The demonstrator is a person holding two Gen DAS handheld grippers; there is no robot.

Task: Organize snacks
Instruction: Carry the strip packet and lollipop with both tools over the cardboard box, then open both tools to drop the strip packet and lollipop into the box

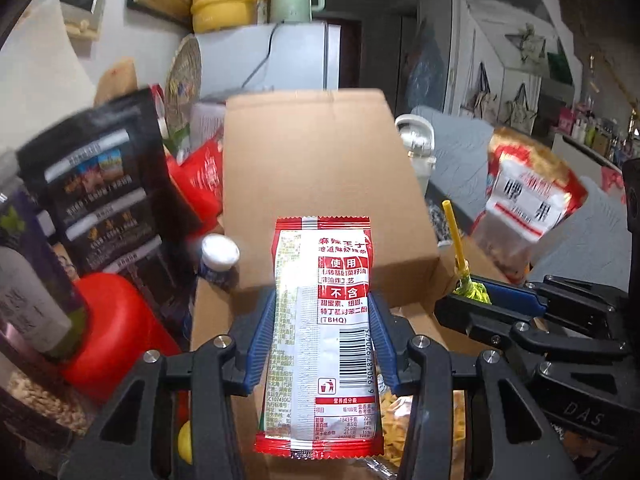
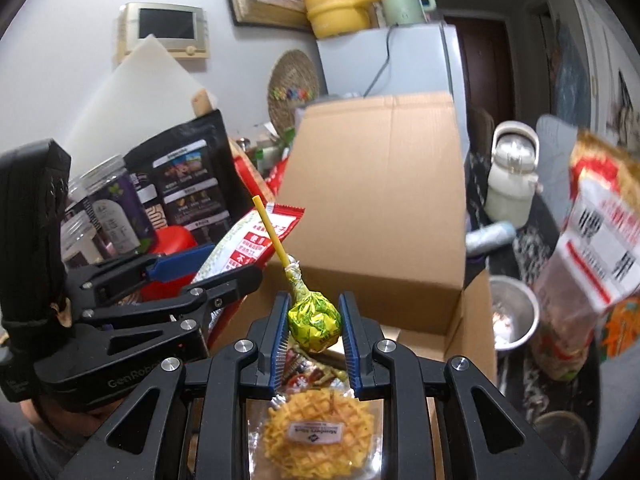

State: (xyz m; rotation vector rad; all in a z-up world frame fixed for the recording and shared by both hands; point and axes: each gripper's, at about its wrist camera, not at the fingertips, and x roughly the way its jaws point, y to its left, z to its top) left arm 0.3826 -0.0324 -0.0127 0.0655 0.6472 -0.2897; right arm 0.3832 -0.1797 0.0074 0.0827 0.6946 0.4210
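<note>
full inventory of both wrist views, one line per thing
snack packet: 1, red and white, in left tool
lollipop: 1, green-yellow wrapper, yellow stick, in right tool
cardboard box: 1, brown, open, ahead of both tools
waffle pack: 1, yellow, in box under right tool
black pouch: 1, left of box
red container: 1, below pouch
steel bowl: 1, right of box
white kettle: 1, behind bowl
fridge: 1, pale, behind box
left tool: shut on snack packet
right tool: shut on lollipop
</note>
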